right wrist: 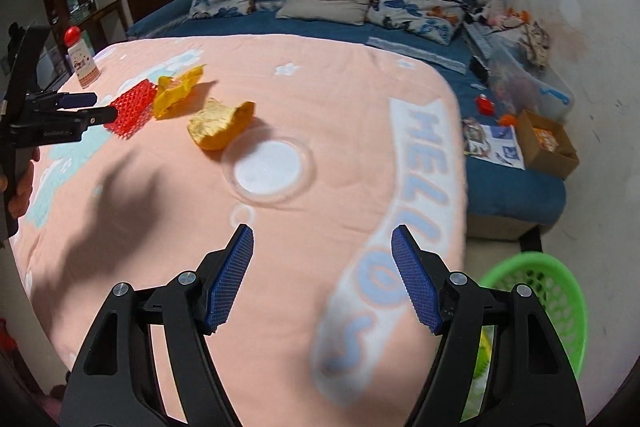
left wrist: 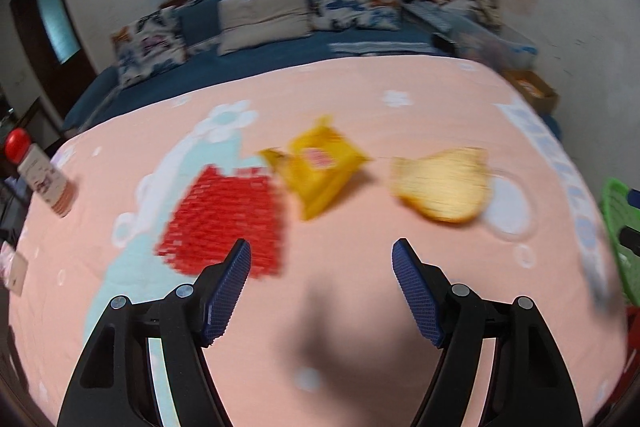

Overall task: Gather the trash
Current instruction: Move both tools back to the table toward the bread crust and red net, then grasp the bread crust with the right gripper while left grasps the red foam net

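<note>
Three scraps wait near the bed's (right wrist: 360, 131) far-left corner: red mesh net (left wrist: 224, 219), yellow wrapper (left wrist: 324, 171), crumpled golden wrapper (left wrist: 444, 187); left gripper (left wrist: 321, 255) and right gripper (right wrist: 322, 241) both gape, holding nothing (green plastic basket (right wrist: 560, 291) waits).

You are looking at three pieces of trash ahead of your left gripper (left wrist: 321, 255): one red mesh piece (left wrist: 224, 223), one yellow wrapper (left wrist: 320, 171), one crumpled golden wrapper (left wrist: 442, 189). One red-capped bottle (left wrist: 42, 179) is standing far to its left. One green basket (right wrist: 536, 307) is sitting beside your right gripper (right wrist: 322, 243).
</note>
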### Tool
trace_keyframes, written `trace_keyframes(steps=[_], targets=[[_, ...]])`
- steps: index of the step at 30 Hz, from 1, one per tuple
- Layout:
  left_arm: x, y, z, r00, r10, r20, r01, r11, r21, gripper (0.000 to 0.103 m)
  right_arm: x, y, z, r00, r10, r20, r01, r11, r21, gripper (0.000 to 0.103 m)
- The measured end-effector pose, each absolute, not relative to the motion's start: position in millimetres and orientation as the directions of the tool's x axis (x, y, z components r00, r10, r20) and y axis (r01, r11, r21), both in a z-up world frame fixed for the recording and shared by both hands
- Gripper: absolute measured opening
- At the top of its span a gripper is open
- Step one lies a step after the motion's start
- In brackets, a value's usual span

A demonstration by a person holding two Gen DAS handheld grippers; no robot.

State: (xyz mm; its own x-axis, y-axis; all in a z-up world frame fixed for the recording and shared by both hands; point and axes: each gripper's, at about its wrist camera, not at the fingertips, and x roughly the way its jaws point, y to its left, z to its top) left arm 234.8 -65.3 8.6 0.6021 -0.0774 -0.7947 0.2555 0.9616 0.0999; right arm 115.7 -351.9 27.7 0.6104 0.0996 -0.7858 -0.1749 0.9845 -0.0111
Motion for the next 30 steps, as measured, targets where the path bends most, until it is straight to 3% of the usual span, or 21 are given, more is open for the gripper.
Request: trace_keyframes(steps=[12,30], targets=[[311,32,-10,0.559,0.029,-0.829,0.111,0.988,0.109,0.071,198,-294,16,0.535,0.211,-0.818,-0.208,0.971,0.114,0.055],[349,52,-52,0.454,-0.028,-0.891,0.194,0.979,0.068,0.071,285,-250,-19,0.446,0.176,-0.877,-0.173,0.979,0.109,0.04]])
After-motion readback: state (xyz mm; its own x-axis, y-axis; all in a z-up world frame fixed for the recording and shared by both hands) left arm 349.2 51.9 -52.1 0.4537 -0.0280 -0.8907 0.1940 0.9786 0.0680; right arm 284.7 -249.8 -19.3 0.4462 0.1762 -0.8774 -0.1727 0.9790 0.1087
